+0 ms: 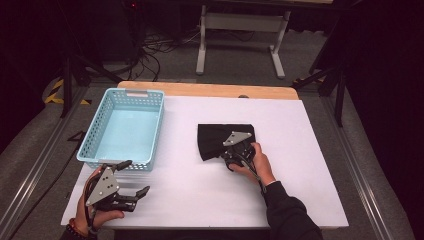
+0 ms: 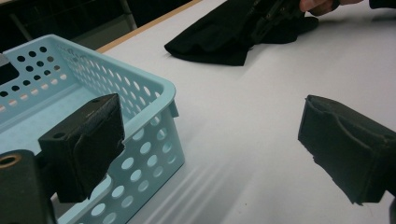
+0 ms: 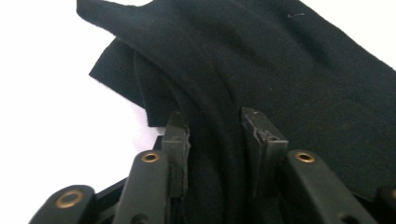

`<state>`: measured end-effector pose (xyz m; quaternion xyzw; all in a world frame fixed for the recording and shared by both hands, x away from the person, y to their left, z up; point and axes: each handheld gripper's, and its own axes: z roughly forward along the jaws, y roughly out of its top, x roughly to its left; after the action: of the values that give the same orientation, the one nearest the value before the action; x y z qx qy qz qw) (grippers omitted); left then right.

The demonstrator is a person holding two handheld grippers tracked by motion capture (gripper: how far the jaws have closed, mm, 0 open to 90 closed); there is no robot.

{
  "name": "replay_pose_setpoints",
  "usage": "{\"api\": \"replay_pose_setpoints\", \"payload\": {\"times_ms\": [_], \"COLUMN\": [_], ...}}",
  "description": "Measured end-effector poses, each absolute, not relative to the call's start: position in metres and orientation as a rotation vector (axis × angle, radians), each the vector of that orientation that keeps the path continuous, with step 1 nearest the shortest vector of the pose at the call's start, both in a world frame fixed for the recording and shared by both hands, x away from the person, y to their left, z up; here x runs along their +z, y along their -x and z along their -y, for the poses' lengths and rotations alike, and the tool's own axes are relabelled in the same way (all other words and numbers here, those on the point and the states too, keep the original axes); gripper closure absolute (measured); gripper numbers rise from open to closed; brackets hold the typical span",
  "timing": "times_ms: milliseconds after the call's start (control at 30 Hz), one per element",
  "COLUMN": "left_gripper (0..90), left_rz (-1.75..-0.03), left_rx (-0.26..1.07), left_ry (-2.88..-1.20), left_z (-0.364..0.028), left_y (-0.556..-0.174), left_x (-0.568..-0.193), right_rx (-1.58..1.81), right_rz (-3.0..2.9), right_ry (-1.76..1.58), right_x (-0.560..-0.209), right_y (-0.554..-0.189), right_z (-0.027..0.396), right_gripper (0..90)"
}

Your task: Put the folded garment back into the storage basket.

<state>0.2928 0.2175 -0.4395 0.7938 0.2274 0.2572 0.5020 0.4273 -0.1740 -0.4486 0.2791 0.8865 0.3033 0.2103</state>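
Right gripper (image 1: 231,152) pinches a raised fold of the black cloth (image 1: 215,137), at about two o'clock from table centre, probably to lift it toward the blue basket (image 1: 95,150). Left gripper (image 1: 131,179), at seven o'clock, waits with jaws spread.

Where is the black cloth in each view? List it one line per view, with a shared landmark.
High view: the black cloth lies right of centre on the white table, under the right claw.
Left gripper view: top centre, beyond the blue basket.
Right gripper view: across the middle and right, a fold pinched between the jaws.
Shared landmark: the white table.
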Motion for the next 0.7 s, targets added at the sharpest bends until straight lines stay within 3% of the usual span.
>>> {"api": "replay_pose_setpoints", "payload": {"times_ms": [400,700], "left_gripper": [7.9,7.8], "left_rz": [-0.553,-0.553], "left_rx": [0.639,0.648], "left_ry": [-1.907,-1.901], "left_z": [-0.22,-0.221], "left_y": [-0.292,-0.292], "left_x": [-0.438,-0.438], "right_rx": [0.783,0.88], "right_rz": [-2.36,-2.214], "right_ry": [-0.705,-0.697], "right_x": [-0.447,-0.428], "right_y": [-0.42,-0.409], "right_z": [0.167,0.178], "right_gripper": [72.6,73.1]}}
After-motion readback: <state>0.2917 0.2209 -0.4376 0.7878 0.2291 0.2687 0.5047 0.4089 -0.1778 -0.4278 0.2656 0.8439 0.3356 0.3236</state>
